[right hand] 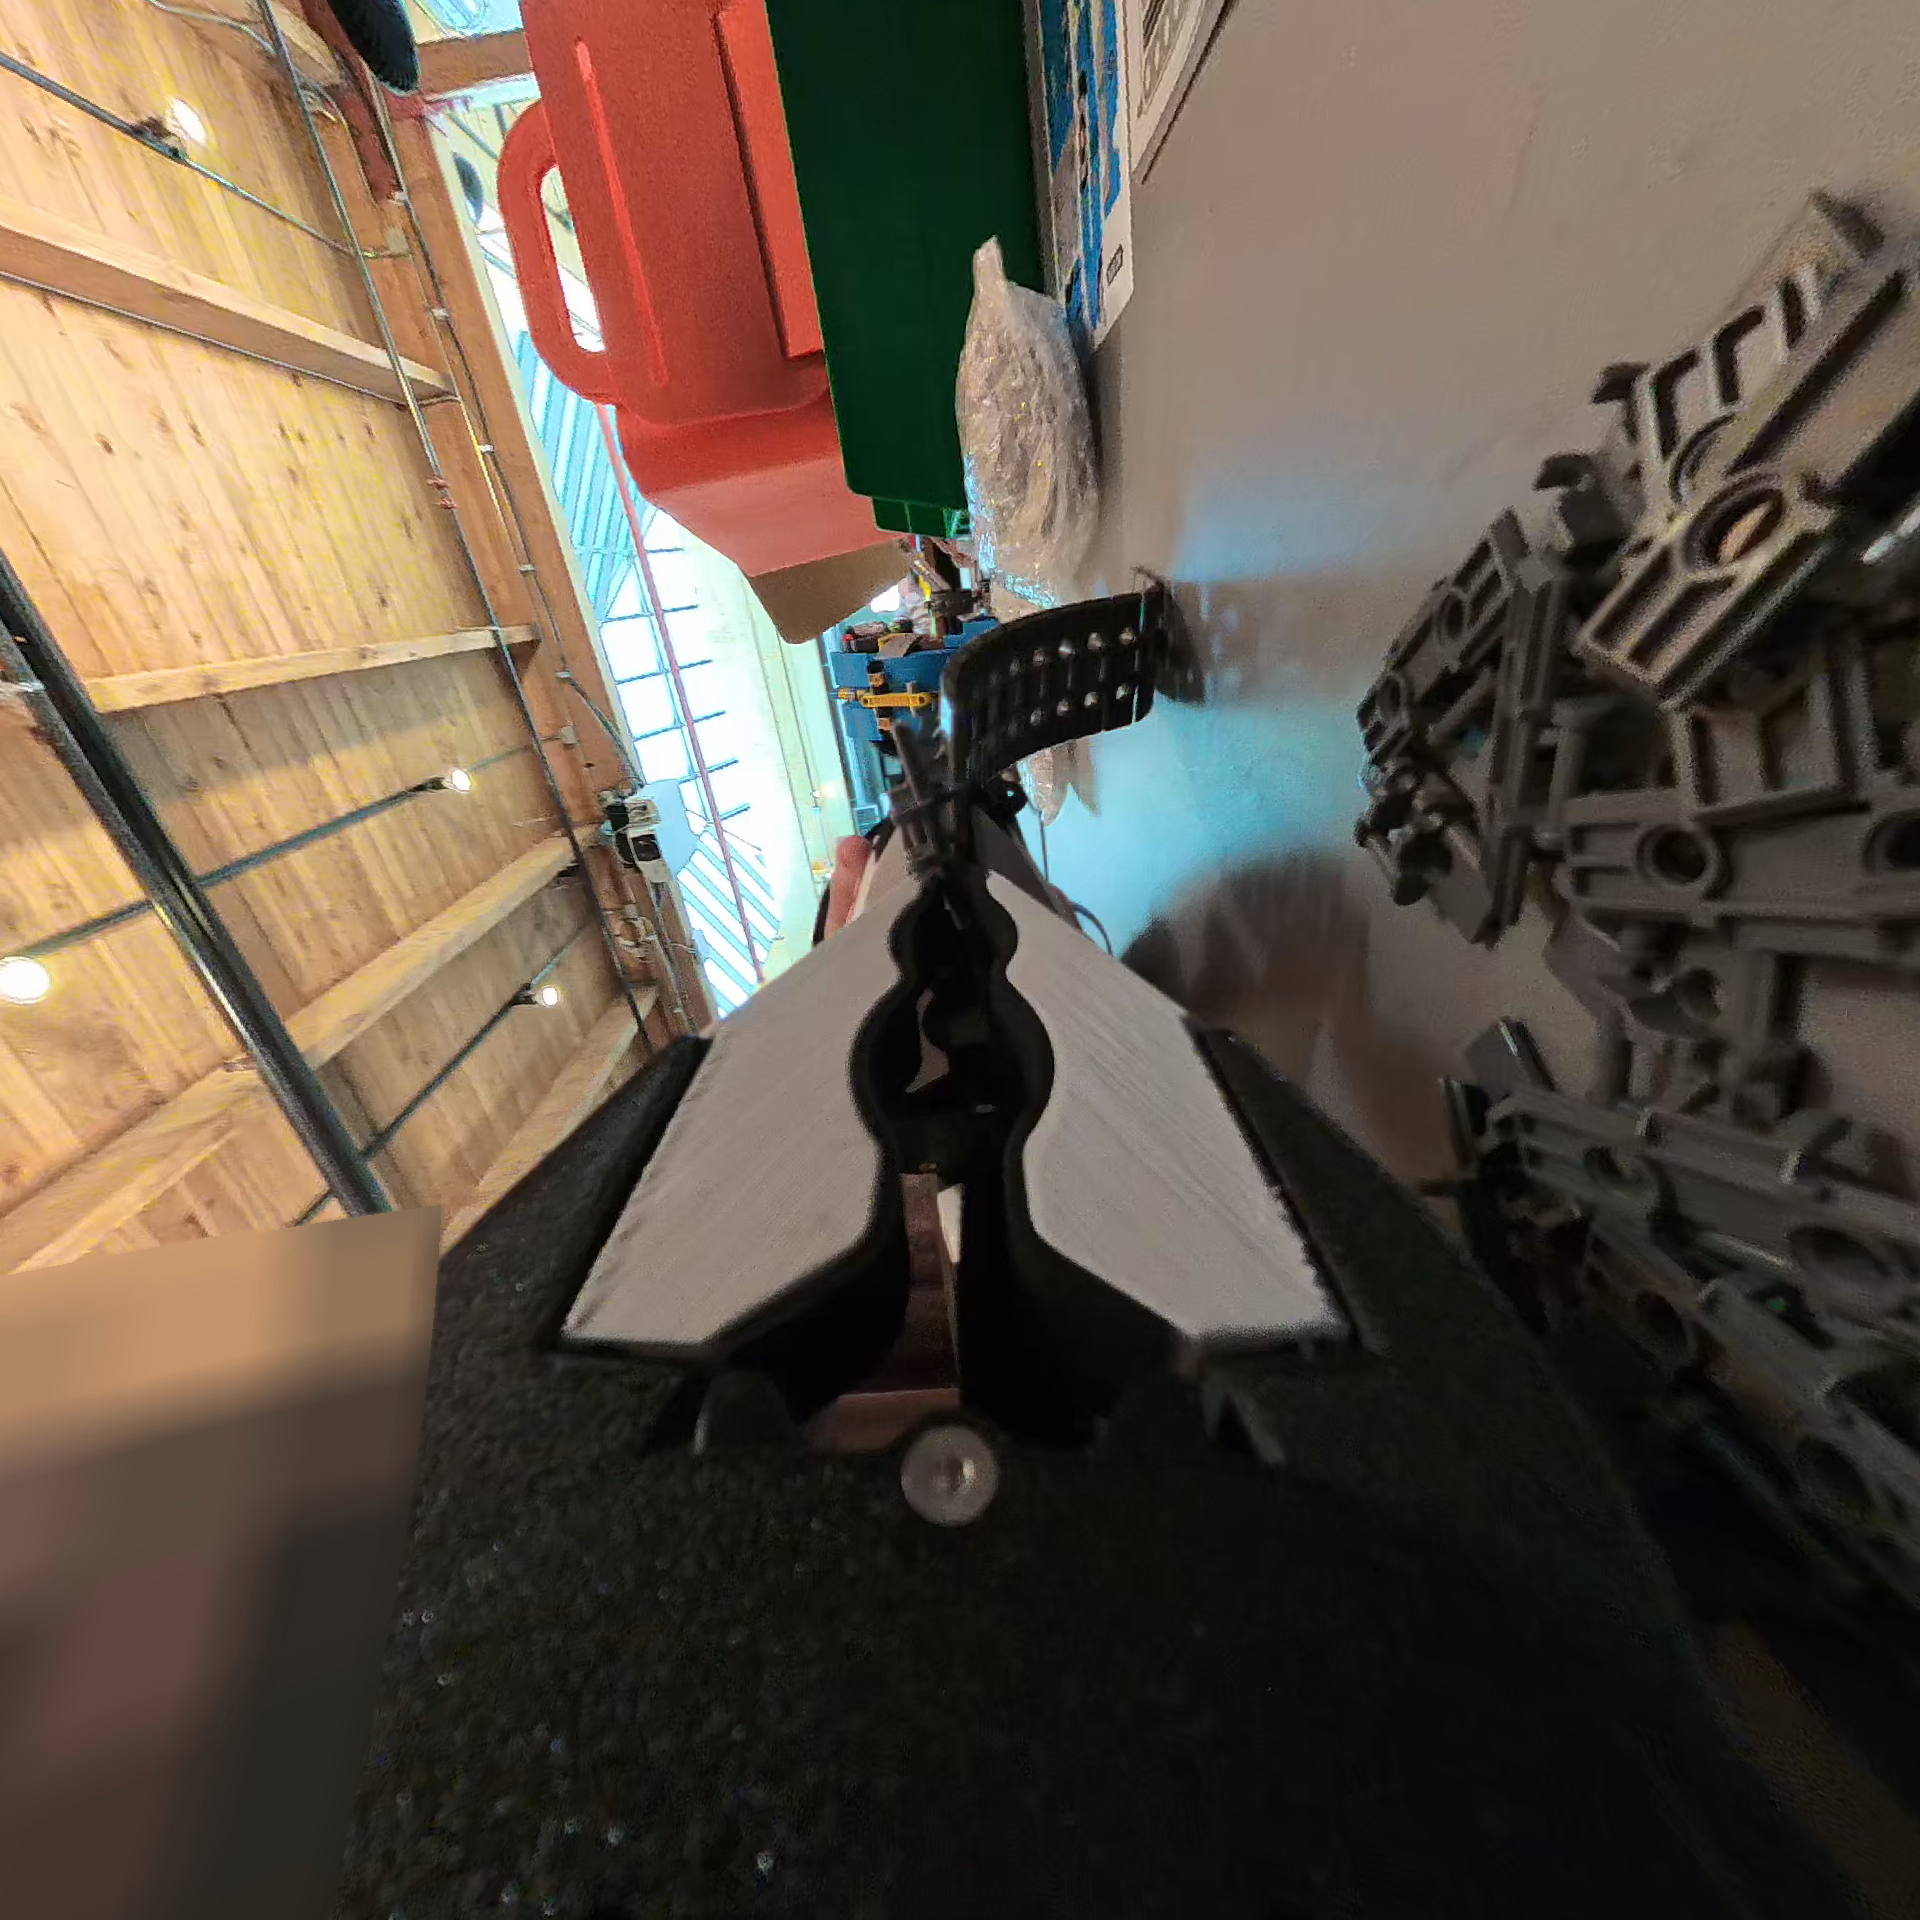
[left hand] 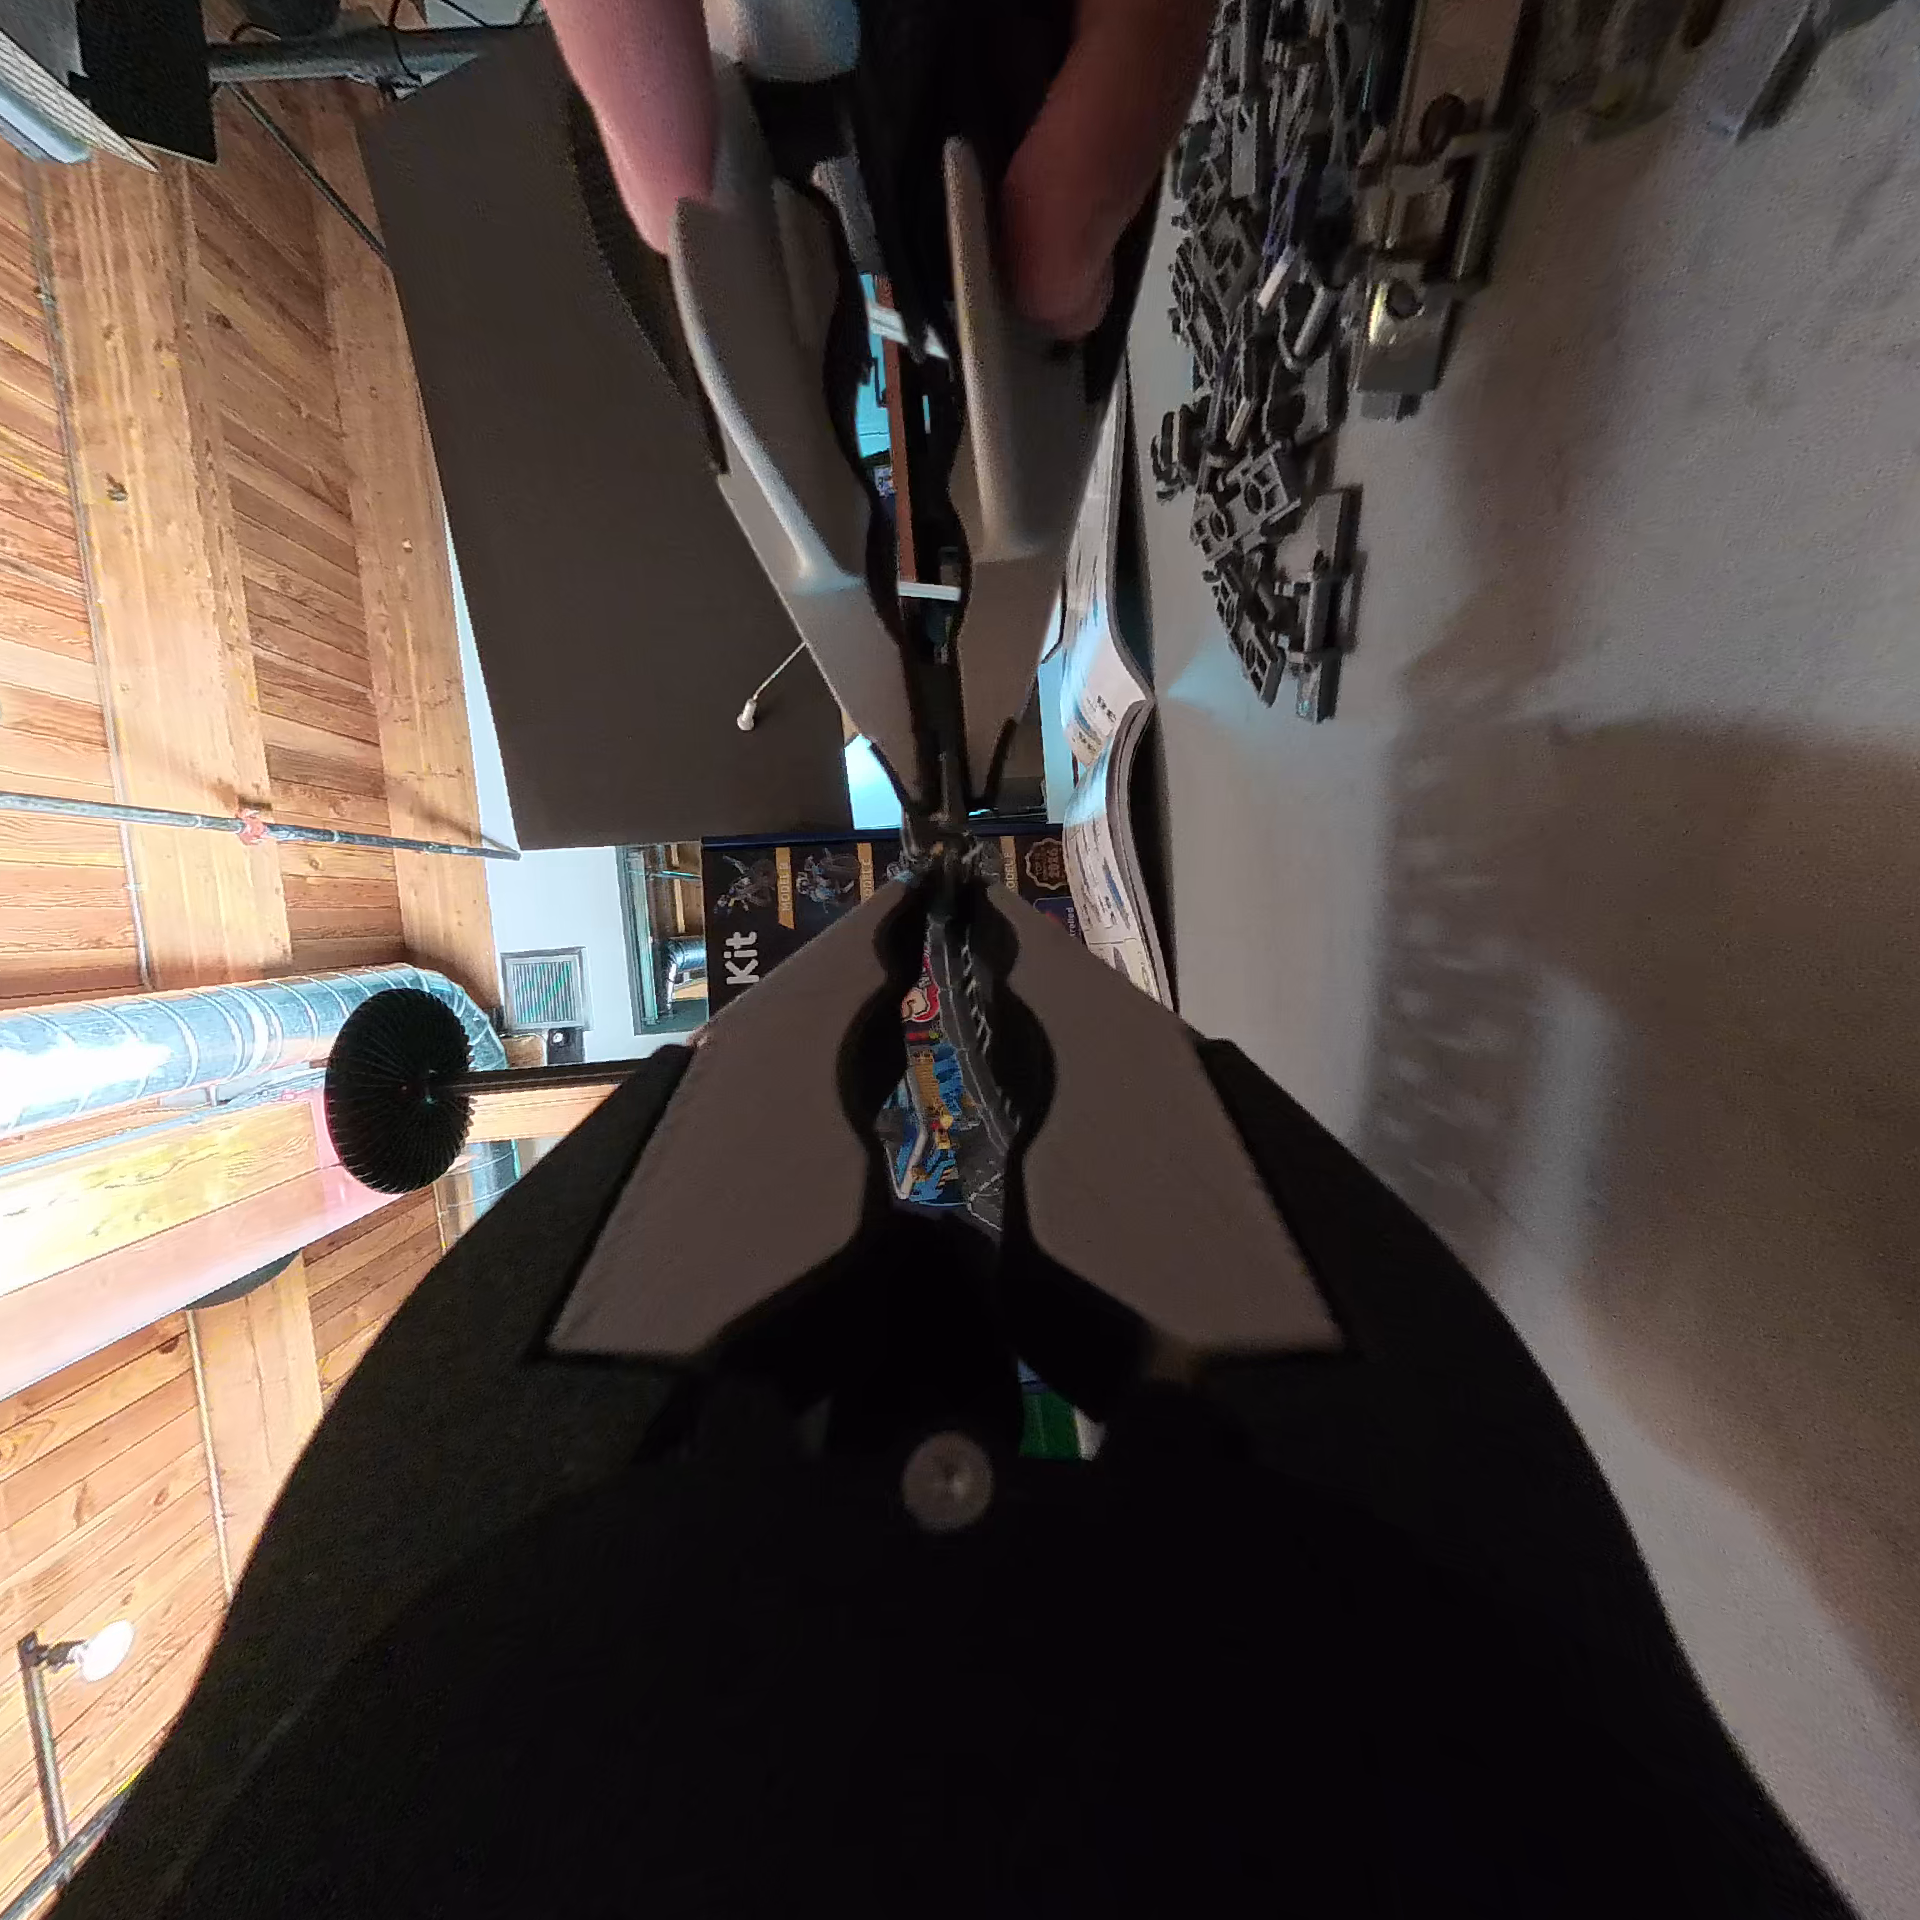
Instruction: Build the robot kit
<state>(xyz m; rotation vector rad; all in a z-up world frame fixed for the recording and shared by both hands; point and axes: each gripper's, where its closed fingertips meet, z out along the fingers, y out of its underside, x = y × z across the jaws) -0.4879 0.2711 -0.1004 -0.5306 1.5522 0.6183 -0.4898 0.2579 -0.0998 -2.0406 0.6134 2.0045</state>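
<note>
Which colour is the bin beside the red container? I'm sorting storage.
Green bin, clearest in the right wrist view.

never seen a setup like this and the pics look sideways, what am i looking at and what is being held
There is no robot here. A person holds a two-finger gripper in each hand, and each gripper carries a camera looking along its fingers. Both are rolled sideways, so the grey table runs up the right edge.

One picture is taken from the left gripper, the other from the right gripper. They meet tip to tip, both closed. The left one pinches a black tread strip that curves toward the table. What the right one's tips pinch is too small to tell.

On the table lie a pile of grey building pieces, printed booklets and a clear bag.
</note>
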